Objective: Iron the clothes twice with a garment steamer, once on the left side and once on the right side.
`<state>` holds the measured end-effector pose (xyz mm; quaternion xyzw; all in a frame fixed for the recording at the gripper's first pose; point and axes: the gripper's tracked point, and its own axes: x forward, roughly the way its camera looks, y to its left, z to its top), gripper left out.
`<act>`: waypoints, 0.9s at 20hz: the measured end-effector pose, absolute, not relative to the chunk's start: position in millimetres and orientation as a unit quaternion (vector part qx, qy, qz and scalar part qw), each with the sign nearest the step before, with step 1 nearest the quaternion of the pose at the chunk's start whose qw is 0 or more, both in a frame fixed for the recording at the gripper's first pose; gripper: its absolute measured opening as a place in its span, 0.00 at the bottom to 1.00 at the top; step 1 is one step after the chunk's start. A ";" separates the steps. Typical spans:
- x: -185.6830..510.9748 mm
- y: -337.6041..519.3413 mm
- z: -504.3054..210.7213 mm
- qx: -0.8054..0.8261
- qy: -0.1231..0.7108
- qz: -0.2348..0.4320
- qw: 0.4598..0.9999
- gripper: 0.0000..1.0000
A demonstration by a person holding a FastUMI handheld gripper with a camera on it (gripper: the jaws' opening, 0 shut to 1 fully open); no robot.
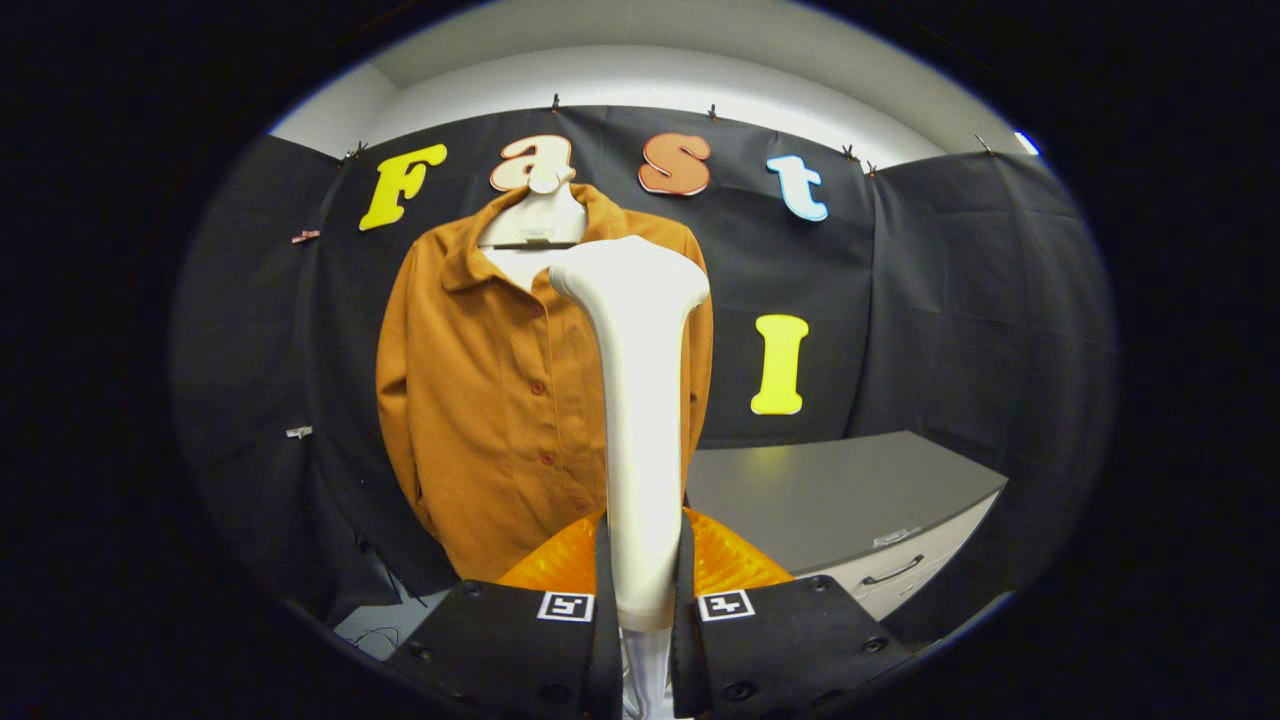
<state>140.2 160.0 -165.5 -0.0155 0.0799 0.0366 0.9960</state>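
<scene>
Garment steamer (pixel 640 400) clamped between both fingers of gripper (pixel 644 606), handle pinched low. Long axis upright, rising straight ahead of fingers; head at top, flared, bent toward rust-brown buttoned shirt (pixel 490 400). Shirt hung on pale mannequin hanger (pixel 535 220) beyond steamer, against booth wall. Grey cabinet (pixel 840 500) beside shirt, beyond the fingers.

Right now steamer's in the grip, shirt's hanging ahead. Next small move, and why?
Probably ease forward until the head meets the cloth. The gripper is shut on the steamer, held upright, its head level with the brown shirt's chest. The shirt hangs beyond the fingers on its hanger, seemingly not yet touched, though the gap is hard to judge.
</scene>
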 end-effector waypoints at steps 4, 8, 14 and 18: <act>141.4 205.4 -119.5 -0.019 0.034 0.056 0.998 0.23; 147.2 253.3 -96.1 -0.042 0.000 0.068 0.997 0.23; 166.2 311.1 -107.4 -0.080 -0.016 0.062 0.995 0.23; 183.3 334.0 -131.5 -0.097 -0.003 0.049 0.994 0.23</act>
